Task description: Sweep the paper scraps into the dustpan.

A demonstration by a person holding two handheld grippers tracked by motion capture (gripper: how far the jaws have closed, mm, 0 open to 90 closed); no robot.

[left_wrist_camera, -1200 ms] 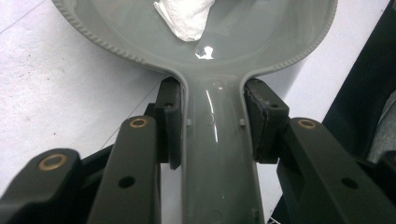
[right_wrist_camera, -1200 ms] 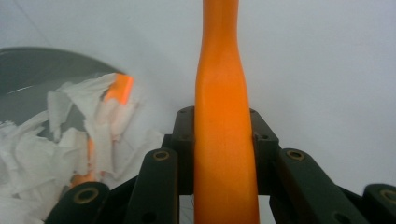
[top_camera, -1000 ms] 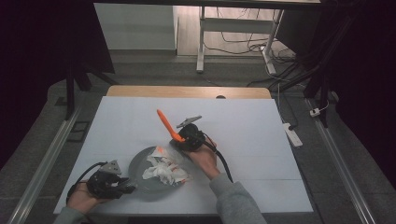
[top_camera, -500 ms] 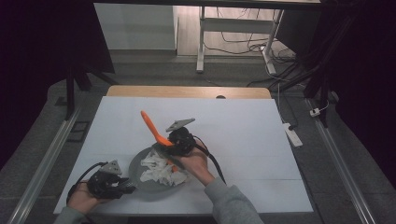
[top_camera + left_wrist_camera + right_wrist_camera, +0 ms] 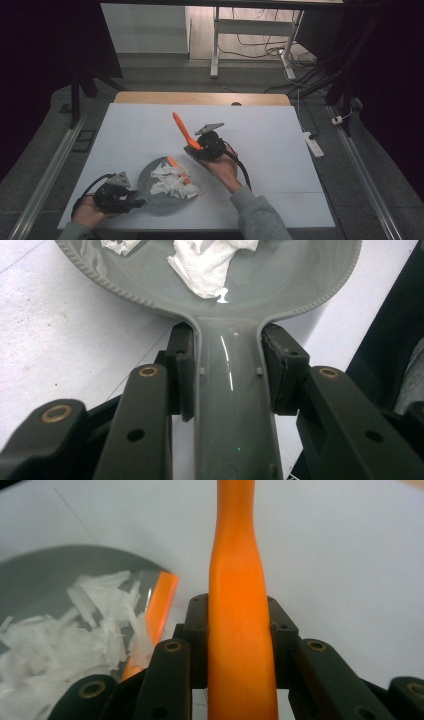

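Clamping the orange brush handle point(image 5: 240, 630), the right hand-held gripper point(image 5: 200, 148) hovers just beside the grey dustpan point(image 5: 145, 177).

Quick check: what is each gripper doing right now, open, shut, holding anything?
Left gripper: shut on the grey dustpan, clamping its handle.
Right gripper: shut on the orange brush handle.
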